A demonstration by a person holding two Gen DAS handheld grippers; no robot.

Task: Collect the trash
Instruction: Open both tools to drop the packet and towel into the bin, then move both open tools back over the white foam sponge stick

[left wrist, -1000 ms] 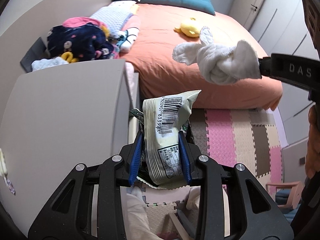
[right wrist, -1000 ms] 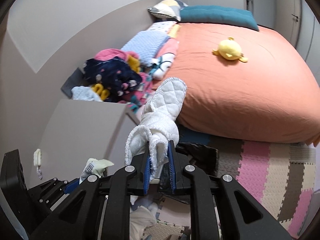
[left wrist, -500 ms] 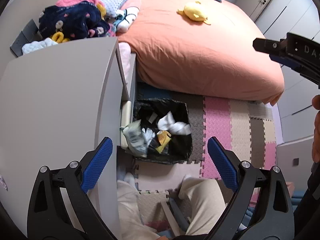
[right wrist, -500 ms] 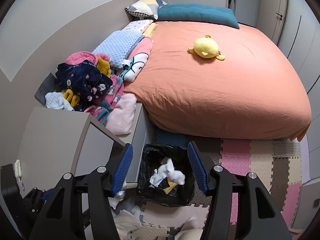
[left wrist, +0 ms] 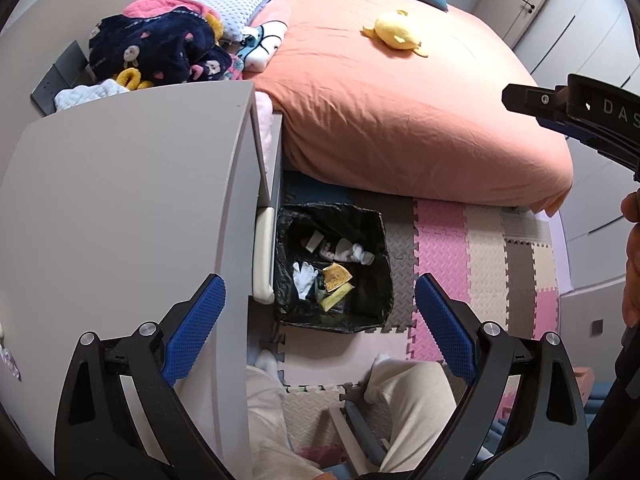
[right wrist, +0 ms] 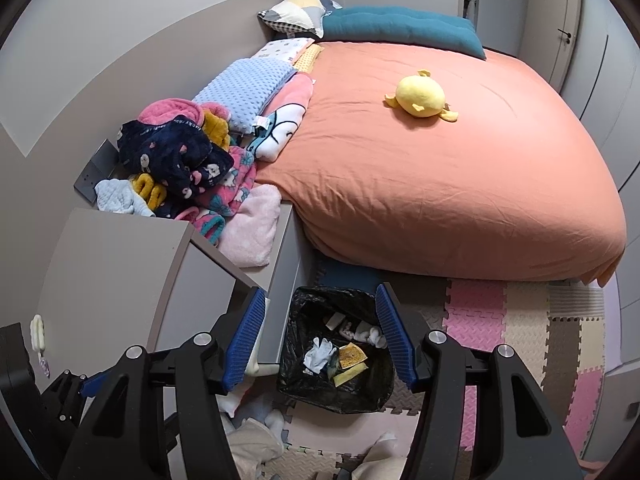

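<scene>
A black-lined trash bin (left wrist: 378,240) stands on the floor between the grey cabinet and the bed. Inside it lie a knotted white cloth (left wrist: 352,250), a white crumpled piece (left wrist: 304,276) and a yellow wrapper (left wrist: 336,276). My left gripper (left wrist: 320,284) hangs above the bin, wide open, with nothing between its blue pads. My right gripper (right wrist: 320,290) is also over the bin (right wrist: 304,300), open and holding nothing. Its view shows the same white cloth (right wrist: 368,332) and yellow wrapper (right wrist: 352,356) below. One of the right gripper's fingers (left wrist: 560,116) pokes in at the left wrist view's right edge.
A grey cabinet top (left wrist: 120,200) runs along the left, right beside the bin. The orange bed (left wrist: 400,120) carries a yellow plush toy (left wrist: 396,34) and a pile of clothes (left wrist: 152,52). Foam floor mats (left wrist: 440,248) lie to the right. A person's legs (left wrist: 400,400) are below.
Both grippers opened. The barcode snack packet left the left jaws and the knotted white cloth left the right jaws; the cloth now lies in the bin. Both views tipped downward.
</scene>
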